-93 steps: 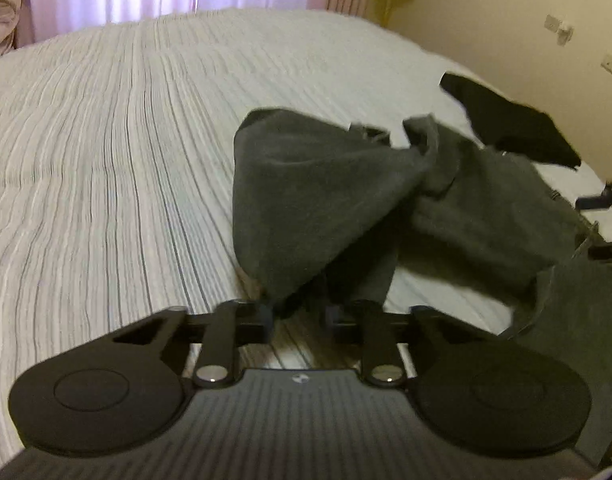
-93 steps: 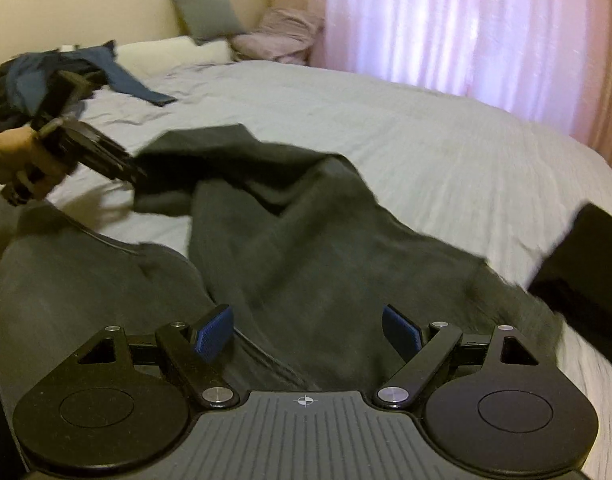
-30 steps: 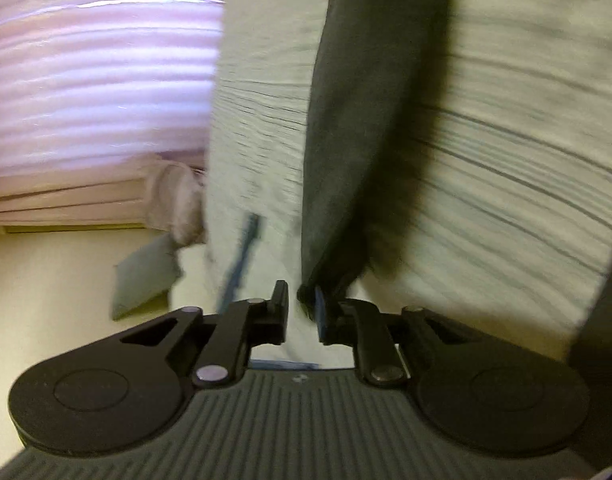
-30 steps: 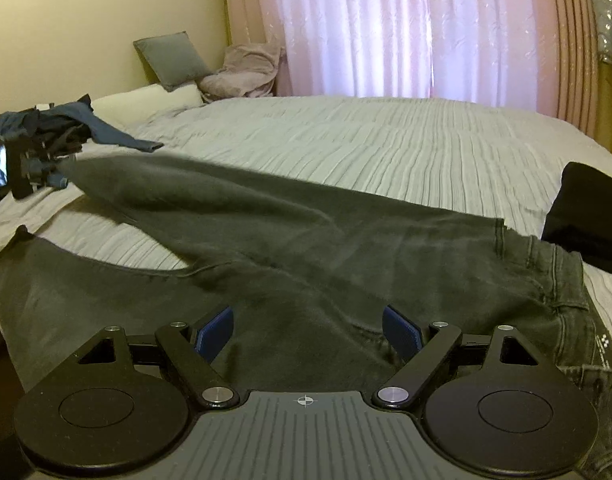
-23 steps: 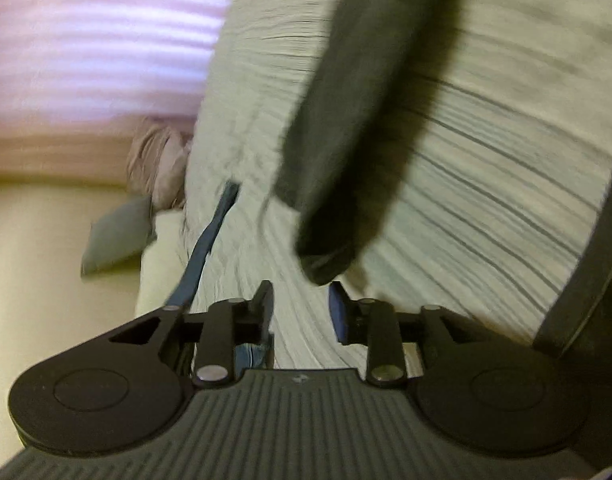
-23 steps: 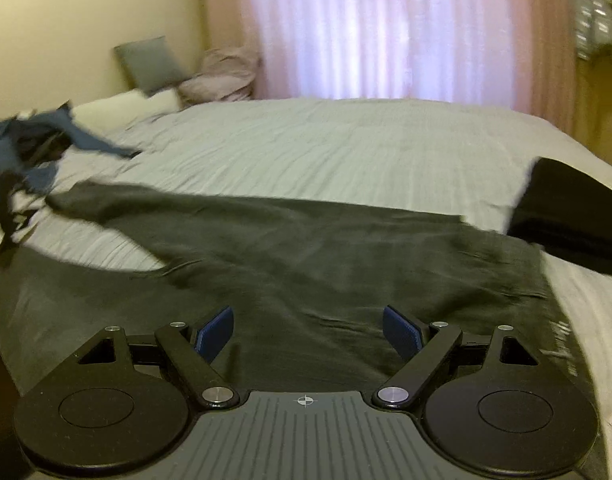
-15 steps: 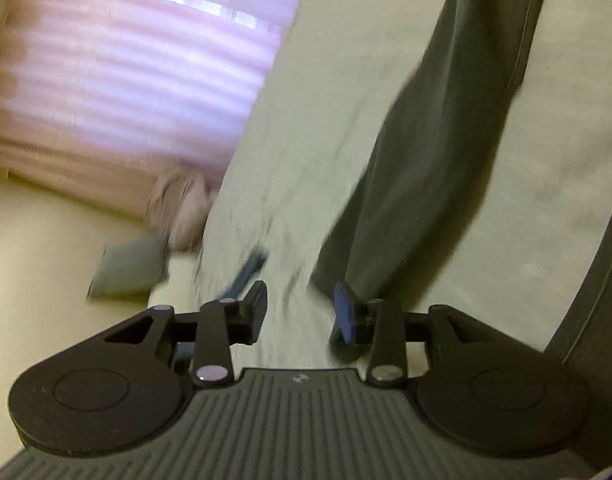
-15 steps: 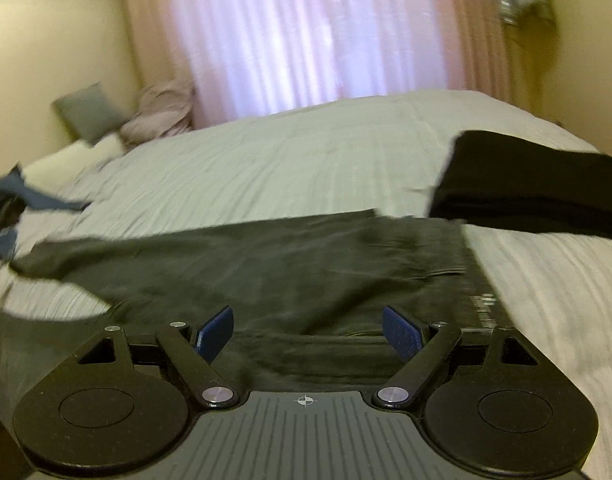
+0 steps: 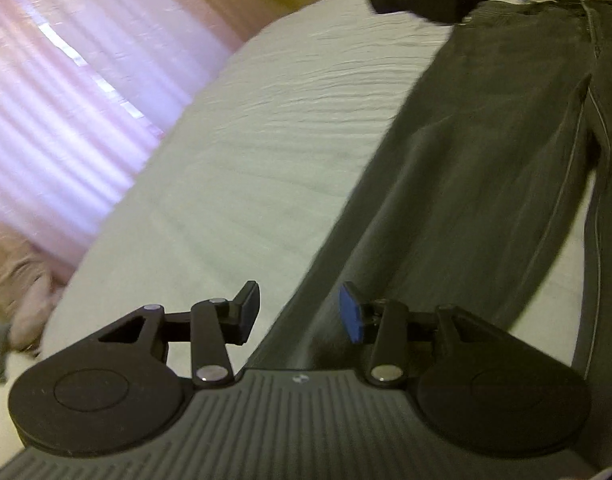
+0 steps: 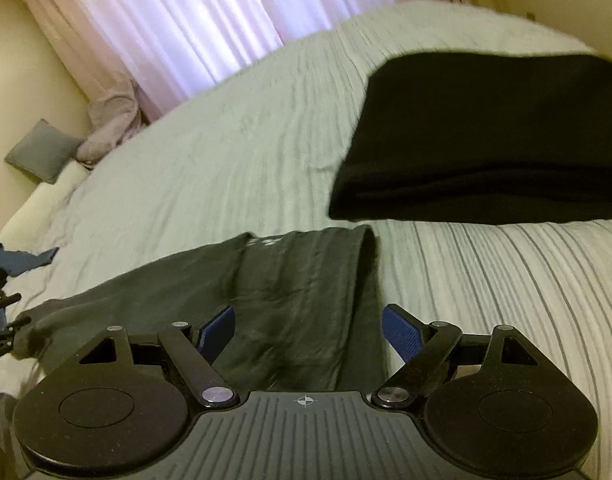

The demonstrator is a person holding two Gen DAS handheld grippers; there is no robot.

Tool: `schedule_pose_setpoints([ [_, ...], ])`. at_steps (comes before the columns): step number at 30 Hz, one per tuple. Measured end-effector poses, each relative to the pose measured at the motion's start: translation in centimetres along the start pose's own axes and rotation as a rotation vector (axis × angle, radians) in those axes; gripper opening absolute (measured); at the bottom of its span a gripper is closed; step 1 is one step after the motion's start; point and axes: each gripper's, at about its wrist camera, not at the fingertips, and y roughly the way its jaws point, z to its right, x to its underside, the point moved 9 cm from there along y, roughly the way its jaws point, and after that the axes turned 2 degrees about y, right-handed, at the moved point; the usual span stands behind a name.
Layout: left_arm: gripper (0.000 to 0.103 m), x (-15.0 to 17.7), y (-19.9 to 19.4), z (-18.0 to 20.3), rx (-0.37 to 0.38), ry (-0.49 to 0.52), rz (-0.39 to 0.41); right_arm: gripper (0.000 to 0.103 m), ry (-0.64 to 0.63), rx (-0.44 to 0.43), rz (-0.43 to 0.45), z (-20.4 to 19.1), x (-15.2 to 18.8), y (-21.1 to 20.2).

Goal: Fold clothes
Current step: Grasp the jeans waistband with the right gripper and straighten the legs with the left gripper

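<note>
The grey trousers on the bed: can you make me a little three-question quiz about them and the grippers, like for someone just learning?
1. True or false: the left gripper is clamped on the grey trousers.
2. What lies on the bed just beyond the trousers' waistband? A) a folded black garment B) a red towel C) a book
3. Fill in: the right gripper is ____ over the waistband end.

Key:
1. False. It is open, with nothing between its fingers.
2. A
3. open
</note>
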Motion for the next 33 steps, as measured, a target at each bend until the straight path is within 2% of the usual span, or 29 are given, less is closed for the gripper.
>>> schedule_pose_setpoints([
  [4,0.044,-1.4,4.5,1.3,0.071,0.030,-0.019,0.084,-0.006,-0.011,-0.045,1.6,-0.3,3.0],
  [7,0.044,-1.6,6.1,2.3,0.093,0.020,-0.022,0.083,-0.013,-0.051,-0.065,1.8,-0.2,4.1],
  [8,0.044,-1.7,6.3,2.3,0.096,0.014,-0.020,0.076,-0.025,-0.051,-0.052,1.6,-0.5,3.7],
  [9,0.044,-1.4,6.1,3.0,0.094,0.007,-0.016,0.057,-0.038,-0.051,-0.038,1.5,-0.7,3.4],
  [10,0.044,-1.5,6.3,3.1,0.096,0.000,-0.011,0.051,-0.050,-0.052,-0.024,1.3,-0.9,3.0],
  [15,0.046,-1.9,6.5,2.6,0.088,-0.036,0.017,0.039,-0.113,-0.052,0.046,0.3,-2.0,1.1],
  [16,0.046,-1.9,6.6,2.5,0.085,-0.045,0.018,0.021,-0.123,-0.053,0.059,0.2,-2.3,0.8],
  [19,0.046,-2.0,7.4,2.6,0.089,-0.070,0.005,0.021,-0.136,-0.050,0.075,0.3,-3.5,0.3],
  [21,0.046,-2.1,7.8,2.7,0.085,-0.078,-0.002,0.023,-0.136,0.010,-0.002,1.7,-2.6,2.2],
  [22,0.046,-2.1,7.9,2.9,0.080,-0.077,-0.006,0.030,-0.128,0.029,-0.026,2.4,-1.9,3.0],
  [24,0.045,-2.0,7.3,2.7,0.081,-0.086,-0.015,0.039,-0.102,0.039,-0.015,3.3,-1.2,3.3],
  [25,0.045,-1.9,7.0,2.6,0.081,-0.090,-0.019,0.052,-0.093,0.046,0.007,3.4,-1.1,2.7],
  [26,0.045,-1.8,6.4,2.3,0.081,-0.094,-0.018,0.057,-0.091,0.060,0.027,3.3,-1.0,1.9],
  [28,0.045,-1.6,5.1,1.8,0.080,-0.103,-0.015,0.059,-0.116,0.076,0.055,2.7,-1.0,-0.2],
  [30,0.045,-1.5,3.3,1.3,0.096,-0.153,0.006,0.059,-0.141,0.032,0.071,1.3,-0.9,-2.8],
  [33,0.045,-1.7,0.2,1.1,0.144,-0.225,0.064,0.059,-0.186,-0.126,0.029,-1.5,1.4,-6.5],
])
